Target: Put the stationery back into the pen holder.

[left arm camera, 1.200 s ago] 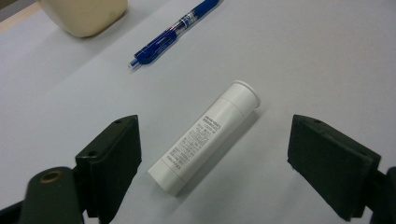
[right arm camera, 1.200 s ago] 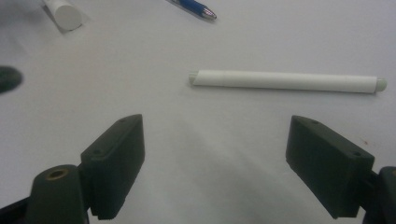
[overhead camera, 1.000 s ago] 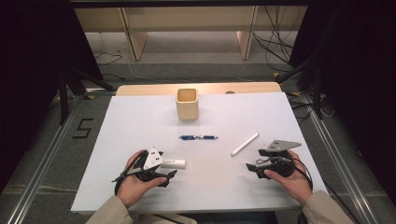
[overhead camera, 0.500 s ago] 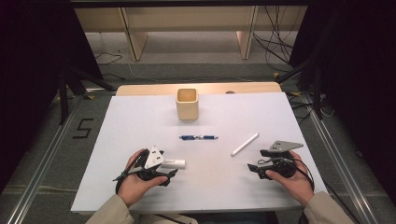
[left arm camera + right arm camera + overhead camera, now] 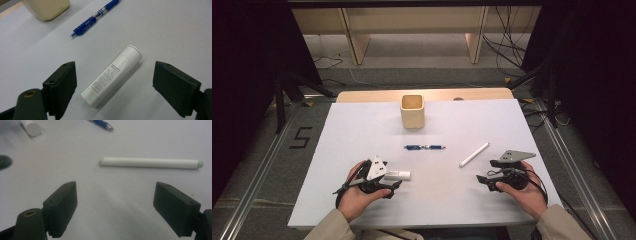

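Three items are lying loose at the cup's (image 5: 412,111) six o'clock; I am straddling the white tube (image 5: 112,75) with the left gripper's (image 5: 113,87) jaws apart, while the right gripper (image 5: 115,207) is gaping short of the white marker (image 5: 150,163), nothing lifted.

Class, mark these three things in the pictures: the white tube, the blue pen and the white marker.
white tube (image 5: 111,75): left gripper view, on its printed label, mid-body.
blue pen (image 5: 424,147): high view, on the middle of its barrel.
white marker (image 5: 150,162): right gripper view, on the middle of its barrel.
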Available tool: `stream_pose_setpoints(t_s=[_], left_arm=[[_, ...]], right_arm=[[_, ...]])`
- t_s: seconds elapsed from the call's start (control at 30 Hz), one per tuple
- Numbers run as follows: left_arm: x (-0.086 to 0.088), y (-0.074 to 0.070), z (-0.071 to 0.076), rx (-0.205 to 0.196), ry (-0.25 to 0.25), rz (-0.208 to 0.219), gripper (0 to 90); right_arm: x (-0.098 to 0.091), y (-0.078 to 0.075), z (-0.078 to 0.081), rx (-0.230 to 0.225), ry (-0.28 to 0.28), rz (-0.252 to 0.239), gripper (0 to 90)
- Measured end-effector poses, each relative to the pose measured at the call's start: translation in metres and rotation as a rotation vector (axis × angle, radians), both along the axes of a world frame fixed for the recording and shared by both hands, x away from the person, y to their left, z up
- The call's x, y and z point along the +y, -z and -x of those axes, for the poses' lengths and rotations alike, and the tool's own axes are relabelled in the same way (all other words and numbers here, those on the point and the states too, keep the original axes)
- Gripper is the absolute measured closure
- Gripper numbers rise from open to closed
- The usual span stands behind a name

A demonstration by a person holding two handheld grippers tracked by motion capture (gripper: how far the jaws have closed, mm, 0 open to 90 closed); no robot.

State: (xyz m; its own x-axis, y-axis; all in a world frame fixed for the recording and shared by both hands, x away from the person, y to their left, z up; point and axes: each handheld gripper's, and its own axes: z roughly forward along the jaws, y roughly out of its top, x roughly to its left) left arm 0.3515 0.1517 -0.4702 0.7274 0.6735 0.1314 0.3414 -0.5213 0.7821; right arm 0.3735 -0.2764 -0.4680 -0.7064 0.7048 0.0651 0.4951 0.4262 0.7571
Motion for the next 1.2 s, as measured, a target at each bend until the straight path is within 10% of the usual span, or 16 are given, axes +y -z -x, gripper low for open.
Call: stream_pose_setpoints(t_s=[0.53, 1.2], left_arm=[[-0.003, -0.005, -0.001, -0.011, 0.032, -0.075, 30.0], [-0.013, -0.01, -0.008, -0.005, 0.052, -0.069, 34.6]], right_arm=[[-0.002, 0.0, 0.003, -0.007, -0.013, 0.004, 19.9], [0.0, 0.001, 0.002, -0.002, -0.013, 0.02, 20.5]])
